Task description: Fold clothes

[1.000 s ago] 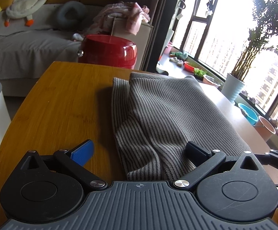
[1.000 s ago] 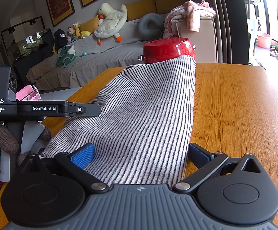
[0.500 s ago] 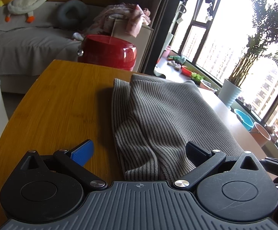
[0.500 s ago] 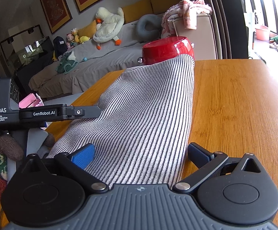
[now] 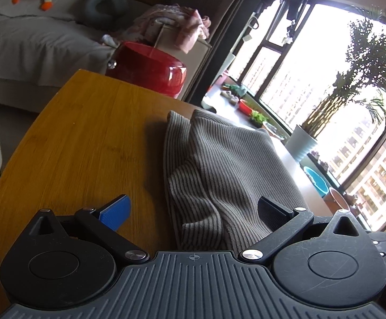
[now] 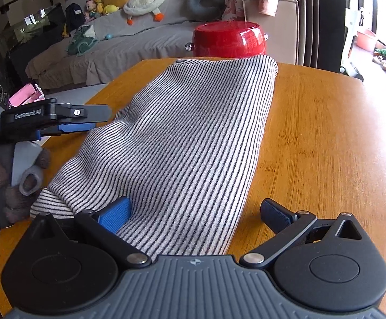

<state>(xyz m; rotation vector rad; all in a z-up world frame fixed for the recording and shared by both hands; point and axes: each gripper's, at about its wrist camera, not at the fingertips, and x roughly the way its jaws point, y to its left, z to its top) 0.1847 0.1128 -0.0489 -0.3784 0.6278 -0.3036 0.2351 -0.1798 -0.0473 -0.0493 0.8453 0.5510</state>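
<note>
A grey-and-black striped garment (image 5: 227, 164) lies folded on the wooden table (image 5: 86, 138). Its near edge sits between the wide-apart fingers of my left gripper (image 5: 193, 212), which is open and holds nothing. In the right wrist view the same garment (image 6: 193, 133) stretches away toward the table's far edge. My right gripper (image 6: 195, 214) is open over its near end, the blue left pad (image 6: 114, 215) above the cloth and the right pad over bare wood. The left gripper (image 6: 97, 119) shows from the side by the garment's left edge.
A red stool (image 6: 228, 40) stands just beyond the far table edge, with a grey sofa (image 6: 113, 50) carrying soft toys behind it. A window sill with plant pots (image 5: 301, 143) runs along one side. A gloved hand (image 6: 20, 180) holds the left gripper's handle.
Both cameras have tilted and shifted a little. In the right wrist view the left gripper has moved in toward the garment's left edge. The garment itself lies as before, and both grippers stay open.
</note>
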